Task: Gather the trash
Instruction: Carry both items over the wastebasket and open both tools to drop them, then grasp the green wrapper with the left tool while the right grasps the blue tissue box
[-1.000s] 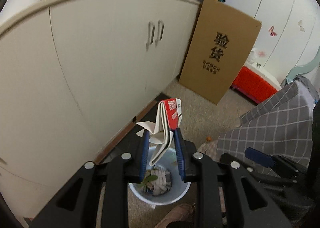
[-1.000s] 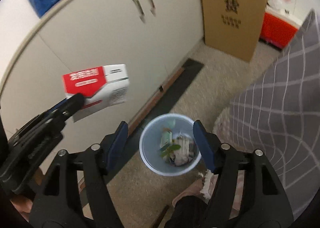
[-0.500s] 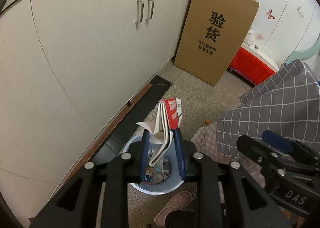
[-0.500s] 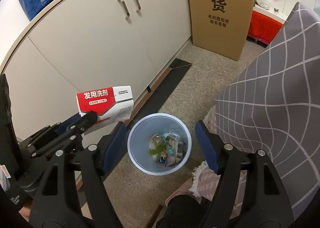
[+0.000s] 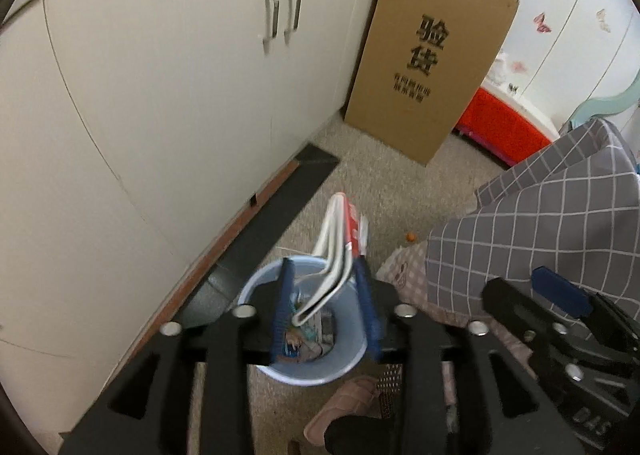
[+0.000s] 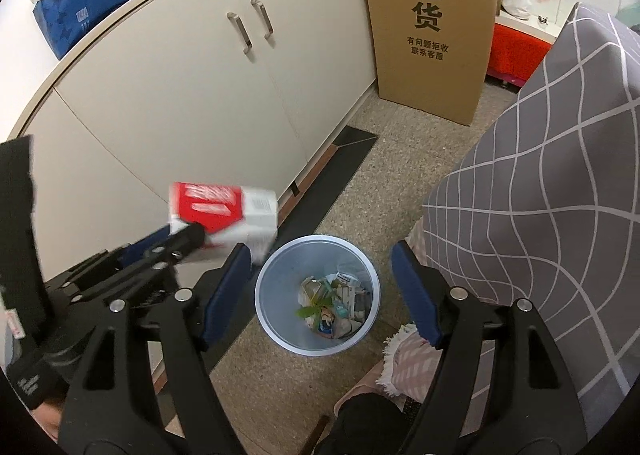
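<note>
Since a second ago my left jaws have gone from clamped tight on the flattened carton to spreading apart, and I've dipped in lower over the bin so the cabinet doors fill less of my view. Right side barely budged.

Closest to me: left gripper [image 5: 324,295], jaws opening right now, with the flattened red-and-white carton [image 5: 338,251] between them. It leans against the right pad, clear of the left one, lower end poking down past the bin's rim line. From the right wrist view the carton [image 6: 224,215] looks blurred, so I reckon it's starting to slip. Right gripper [image 6: 322,295] has its jaws spread wide with nothing in them, just hanging over the bin.

Next out: the pale blue trash bin [image 5: 256,295] on the floor, directly under both of us, already holding a pile of small boxes, paper and a green leaf. A pink slipper [image 5: 344,411] sits just by it.

Further: grey checked cloth [image 6: 540,175] on the right, white cabinet [image 5: 160,95] on the left, a tall cardboard box [image 5: 428,75] leaning at the back.

Progress-wise, several bits are binned and this carton is mid-drop. A small orange scrap [image 5: 410,237] lies on the floor near the cloth, maybe that's next. Both grippers pitch steeply down.
</note>
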